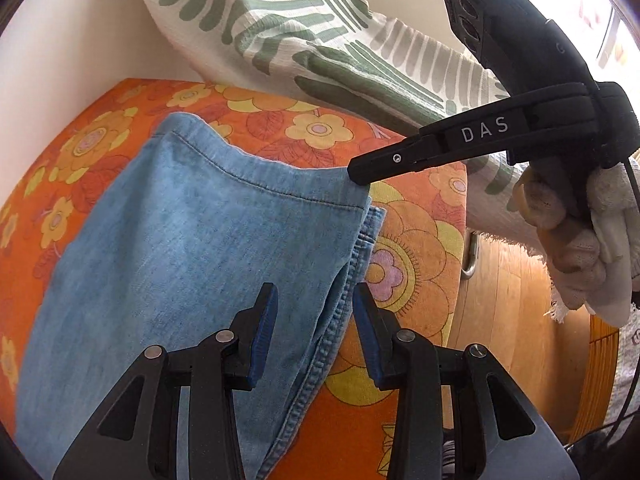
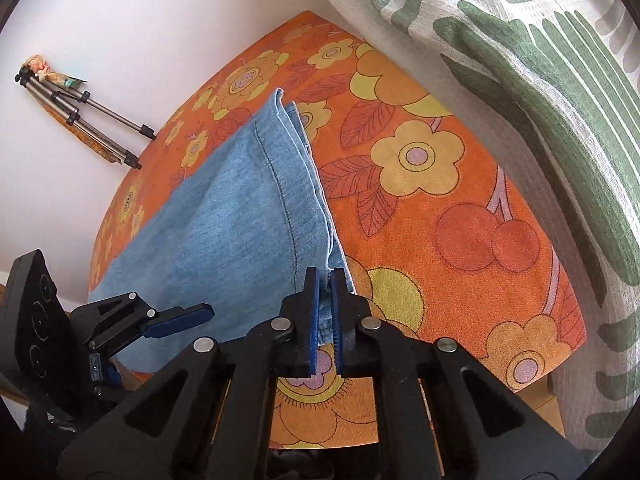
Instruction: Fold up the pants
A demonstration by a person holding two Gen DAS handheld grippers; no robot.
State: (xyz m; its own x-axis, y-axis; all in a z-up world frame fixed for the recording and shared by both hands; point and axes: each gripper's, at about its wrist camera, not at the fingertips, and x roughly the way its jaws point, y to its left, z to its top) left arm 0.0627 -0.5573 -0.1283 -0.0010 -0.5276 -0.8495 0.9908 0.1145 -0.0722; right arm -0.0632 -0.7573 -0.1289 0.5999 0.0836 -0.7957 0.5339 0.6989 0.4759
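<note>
My right gripper [image 2: 325, 280] has its blue pads [image 2: 312, 312] drawn almost together, with only a thin slit between them, and the hem corner of the light-blue denim pants [image 2: 224, 232] is pinched in that slit. In the left wrist view the same right gripper [image 1: 360, 172] appears from the side as a black arm marked "DAS", its tip touching the far right corner of the pants [image 1: 192, 240] at the stitched hem. My right hand [image 1: 576, 248], in a pale glove, grips the handle behind it.

My left gripper [image 1: 316, 300] stands wide open, the two blue pads [image 1: 264, 332] well apart. The folded side seam of the pants runs up between the fingers; the pads close on nothing. From the right wrist view the left gripper [image 2: 180, 316] lies low beside the near edge of the denim, and I cannot tell whether it touches the cloth.

The pants lie folded lengthwise, leg over leg, on an orange floral cover [image 1: 420, 224] spread over a flat surface, hem end farthest from me. A cushion with green leaf print [image 1: 280, 28] leans behind the cover. A folded tripod [image 2: 80, 112] rests against the white wall, and a wooden floor [image 1: 512, 288] shows to the right.
</note>
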